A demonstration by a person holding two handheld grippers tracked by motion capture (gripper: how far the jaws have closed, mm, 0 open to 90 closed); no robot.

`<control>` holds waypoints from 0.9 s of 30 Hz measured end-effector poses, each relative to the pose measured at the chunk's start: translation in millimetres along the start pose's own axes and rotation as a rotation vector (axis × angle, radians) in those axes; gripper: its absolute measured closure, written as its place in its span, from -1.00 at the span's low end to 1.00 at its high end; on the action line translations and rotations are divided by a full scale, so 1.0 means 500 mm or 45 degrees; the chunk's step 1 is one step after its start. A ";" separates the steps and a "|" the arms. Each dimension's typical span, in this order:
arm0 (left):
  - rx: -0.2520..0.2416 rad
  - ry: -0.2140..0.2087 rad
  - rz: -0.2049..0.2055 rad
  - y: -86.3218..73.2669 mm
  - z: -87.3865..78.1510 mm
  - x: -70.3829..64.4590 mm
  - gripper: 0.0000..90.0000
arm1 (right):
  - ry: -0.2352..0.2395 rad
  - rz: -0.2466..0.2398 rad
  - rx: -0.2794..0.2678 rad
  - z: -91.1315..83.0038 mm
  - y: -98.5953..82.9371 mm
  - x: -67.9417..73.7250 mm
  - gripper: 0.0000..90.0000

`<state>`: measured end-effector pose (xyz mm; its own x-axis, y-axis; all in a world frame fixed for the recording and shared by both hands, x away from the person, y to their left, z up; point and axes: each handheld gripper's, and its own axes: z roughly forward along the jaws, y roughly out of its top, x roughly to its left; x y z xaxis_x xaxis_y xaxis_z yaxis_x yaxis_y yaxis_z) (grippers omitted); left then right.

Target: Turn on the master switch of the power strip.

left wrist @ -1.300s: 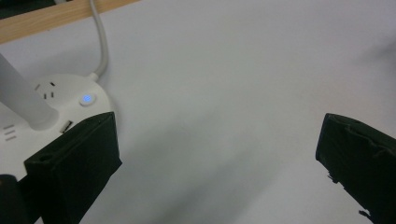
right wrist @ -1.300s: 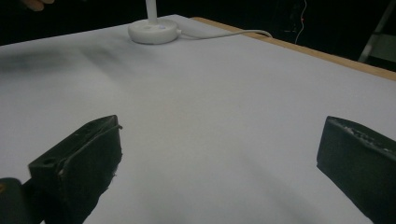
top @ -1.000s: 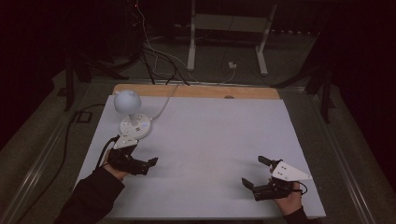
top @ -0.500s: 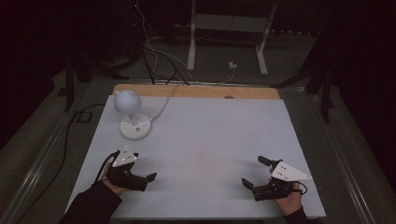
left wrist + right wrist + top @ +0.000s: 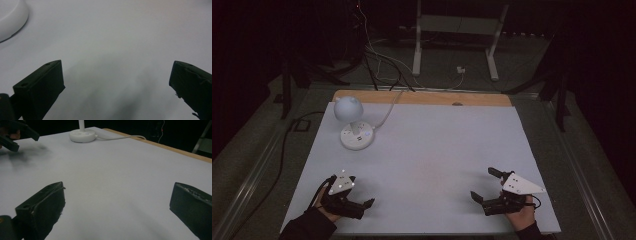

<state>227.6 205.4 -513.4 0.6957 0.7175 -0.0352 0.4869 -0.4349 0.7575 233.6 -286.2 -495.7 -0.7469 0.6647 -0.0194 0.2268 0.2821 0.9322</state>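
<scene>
High view: a white sheet-covered table (image 5: pixel 427 150) with a bare wooden strip along its far edge takes up the middle of the frame, with dark floor around it. In the upper left part of the sheet stands a small white desk lamp with a round globe head and a flat round base (image 5: pixel 353 125); its white cord runs off over the far edge toward the cables on the floor. At the lower left, a hand holds the left gripper (image 5: pixel 360 202), black with a grey three-cornered plate on top, low over the sheet, its jaws spread and pointing toward the right of the frame. At the lower right, the other hand holds the right gripper (image 5: pixel 484 187), likewise black with a pale plate, its jaws parted and pointing left. The two grippers are well apart, and both are well apart from the lamp.

Left gripper view: two black jaws rise from the lower corners, wide apart, with bare white sheet and soft shadow between them. The lamp's white base curves into the upper left corner.

Right gripper view: the jaws stand wide apart over the empty sheet. The lamp base sits at upper centre-left, its cord trailing right; the left gripper shows blurred at the upper left edge.
</scene>
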 end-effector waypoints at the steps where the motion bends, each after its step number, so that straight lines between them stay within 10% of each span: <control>1: 0.001 0.007 0.002 -0.003 0.000 0.000 -0.99 | 0.000 0.000 0.000 0.000 0.000 0.000 -1.00; 27: -0.109 0.024 0.046 -0.030 -0.010 0.013 -1.00 | 0.016 -0.010 0.009 0.004 -0.001 0.002 -1.00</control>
<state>222.1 219.2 -521.7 0.7015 0.7126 0.0051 0.4141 -0.4135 0.8109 234.2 -284.4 -496.8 -0.7566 0.6535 -0.0221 0.2254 0.2925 0.9293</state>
